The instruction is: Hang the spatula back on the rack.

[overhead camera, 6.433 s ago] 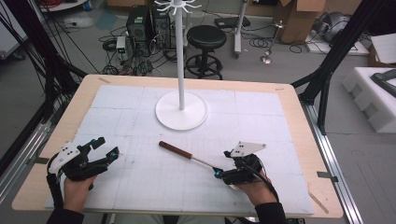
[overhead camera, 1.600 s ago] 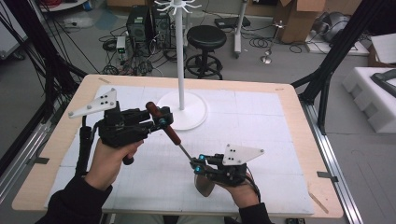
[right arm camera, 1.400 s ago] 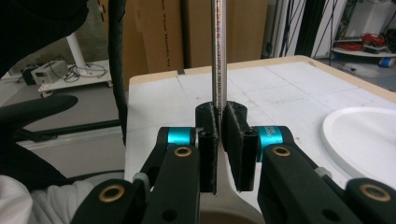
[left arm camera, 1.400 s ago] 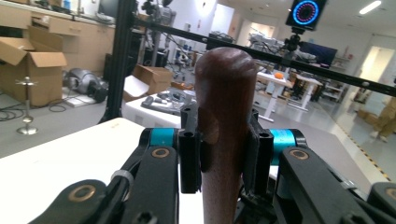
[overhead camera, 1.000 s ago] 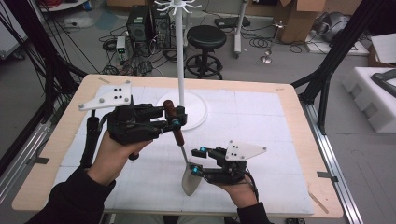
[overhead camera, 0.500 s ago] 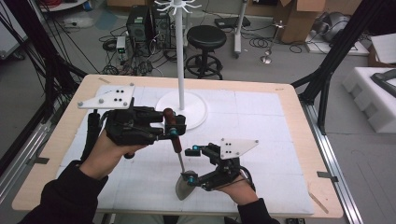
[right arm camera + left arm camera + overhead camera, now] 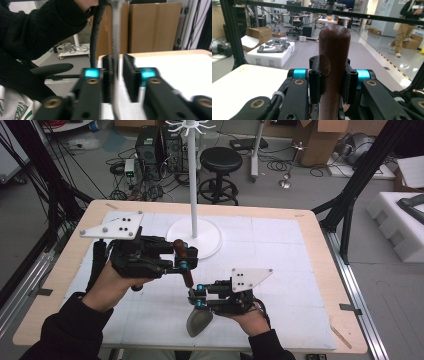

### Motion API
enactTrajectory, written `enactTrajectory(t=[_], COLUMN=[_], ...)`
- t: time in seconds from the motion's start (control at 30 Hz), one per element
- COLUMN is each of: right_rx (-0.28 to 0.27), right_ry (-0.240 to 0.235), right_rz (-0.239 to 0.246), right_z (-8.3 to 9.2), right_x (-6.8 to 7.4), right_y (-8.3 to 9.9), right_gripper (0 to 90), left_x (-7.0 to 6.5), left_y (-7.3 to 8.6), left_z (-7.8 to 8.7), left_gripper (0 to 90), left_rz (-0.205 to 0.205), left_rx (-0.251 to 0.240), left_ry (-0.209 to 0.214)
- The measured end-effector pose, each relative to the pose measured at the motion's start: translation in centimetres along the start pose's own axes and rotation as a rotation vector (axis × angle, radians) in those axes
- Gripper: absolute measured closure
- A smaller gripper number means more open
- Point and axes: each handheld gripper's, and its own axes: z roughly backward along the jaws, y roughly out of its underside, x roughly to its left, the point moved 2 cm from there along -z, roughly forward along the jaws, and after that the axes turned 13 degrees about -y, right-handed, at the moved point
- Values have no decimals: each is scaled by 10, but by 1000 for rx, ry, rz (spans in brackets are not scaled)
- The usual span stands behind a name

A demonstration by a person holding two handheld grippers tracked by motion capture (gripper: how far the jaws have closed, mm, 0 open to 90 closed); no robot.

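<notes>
Both grippers are sharing one spatula over the table, mid-handoff by the look of it

The left gripper [image 7: 184, 257] is pinching the dark wooden handle [image 7: 333, 62] tight between its jaws; the right gripper [image 7: 196, 296] is sitting around the thin metal shank [image 7: 115, 50] lower down, its jaws spread a little, with a gap on one side; the spatula [image 7: 192, 292] is hanging near upright, handle top tilted toward the white stand [image 7: 194, 227], blade [image 7: 198, 321] lowest, above the white mat [image 7: 290, 265]; I'd guess whichever hand lets go next decides it, and the left one has the firmer hold.
</notes>
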Motion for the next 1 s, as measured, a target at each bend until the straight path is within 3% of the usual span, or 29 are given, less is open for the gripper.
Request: enactTrajectory(t=[0.13,0.17,0.23,0.3,0.4,0.53,0.83,1.0], right_rx=[2,4,-3,-17,-44,-28,-25,0], right_ry=[20,42,80,118,167,264,401,439], right_rz=[12,12,-1,1,-2,-9,-37,-47], right_z=[-2,-2,-1,0,3,2,-1,-2], right_x=[2,4,4,4,5,8,8,8], right_y=[0,0,0,-1,-5,-9,-11,-9], right_gripper=[836,838,840,841,841,841,841,841], left_x=[1,0,0,0,1,2,2,7], left_y=[2,3,5,10,19,27,27,23], left_z=[1,1,1,0,-3,-8,-12,-10], left_gripper=[723,719,570,491,460,457,521,536], left_rz=[18,25,45,32,25,24,37,60], left_rx=[-12,-19,-23,-25,-21,-25,-63,-84], left_ry=[-19,-39,-93,-145,-202,-258,-293,-307])
